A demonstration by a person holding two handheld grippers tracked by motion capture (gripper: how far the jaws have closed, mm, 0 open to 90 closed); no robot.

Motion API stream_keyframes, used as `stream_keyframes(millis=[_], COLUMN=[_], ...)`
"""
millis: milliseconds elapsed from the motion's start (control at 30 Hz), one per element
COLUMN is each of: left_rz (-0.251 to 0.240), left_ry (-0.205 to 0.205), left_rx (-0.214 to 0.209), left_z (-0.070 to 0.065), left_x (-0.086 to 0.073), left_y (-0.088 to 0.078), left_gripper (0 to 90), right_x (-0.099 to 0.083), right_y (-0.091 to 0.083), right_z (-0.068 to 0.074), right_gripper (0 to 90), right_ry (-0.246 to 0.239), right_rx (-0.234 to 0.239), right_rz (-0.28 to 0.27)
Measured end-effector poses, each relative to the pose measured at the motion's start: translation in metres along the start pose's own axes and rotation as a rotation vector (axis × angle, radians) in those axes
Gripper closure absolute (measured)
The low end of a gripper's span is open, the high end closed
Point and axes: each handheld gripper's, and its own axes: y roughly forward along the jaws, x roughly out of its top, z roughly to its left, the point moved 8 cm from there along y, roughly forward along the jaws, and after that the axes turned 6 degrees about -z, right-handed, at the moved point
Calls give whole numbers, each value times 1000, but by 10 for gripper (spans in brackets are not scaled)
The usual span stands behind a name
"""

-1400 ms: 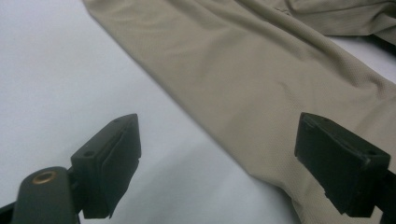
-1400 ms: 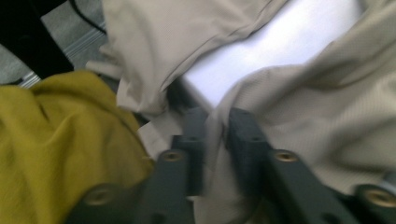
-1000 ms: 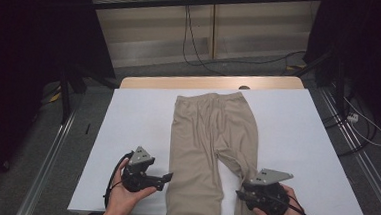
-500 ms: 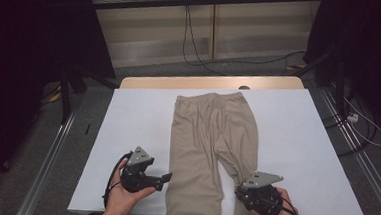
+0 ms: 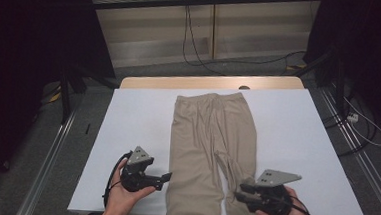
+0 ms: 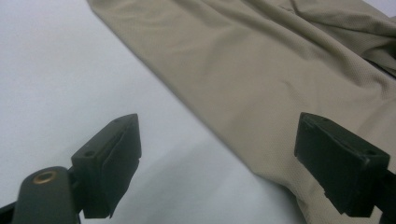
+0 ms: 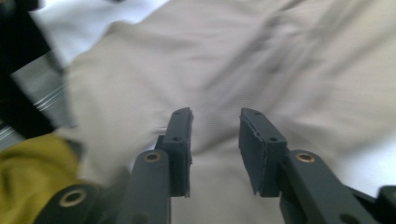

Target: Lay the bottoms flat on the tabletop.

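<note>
Closest to me, my right gripper [image 5: 246, 191] hangs over the lower end of the right leg of the tan trousers [image 5: 211, 139], near the front edge of the table [image 5: 127, 128]. Its jaws have just been opening a little and stand narrowly apart; in the right gripper view the gap [image 7: 215, 140] shows only cloth lying below, nothing pinched between the pads. That view is blurred, and a patch of mustard-yellow fabric [image 7: 32, 172] sits at its lower left.

My left gripper [image 5: 161, 178] rests just beside the outer edge of the left trouser leg, its tips pointing toward the cloth. Its jaws [image 6: 217, 163] are spread wide: one pad hovers over bare white table, the other over the edge of the trouser leg, and neither presses on anything.

Farther out, the trousers lie flat along the middle of the white table top, legs toward me and waistband at the far end. The right leg is creased and bunched around the knee, the left one smooth.

Beyond the table, black cables [image 5: 197, 48] trail across the grey floor before a pale panelled wall.
</note>
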Motion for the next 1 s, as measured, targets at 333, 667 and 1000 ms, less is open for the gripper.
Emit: stream_keyframes(millis=[333,667,1000], left_rz=[9,1,4], left_ry=[4,6,15], left_rx=[-13,-14,-12], left_z=[-2,-2,-2], left_x=[2,3,3], left_y=[6,3,4], left_gripper=[150,150,150], right_x=[-14,-3,5], right_y=[-2,38,49], right_z=[-81,-97,-92], right_gripper=[668,618,900], right_ry=[63,54,13], right_rx=[-215,-264,-225], right_rz=[70,117,117])
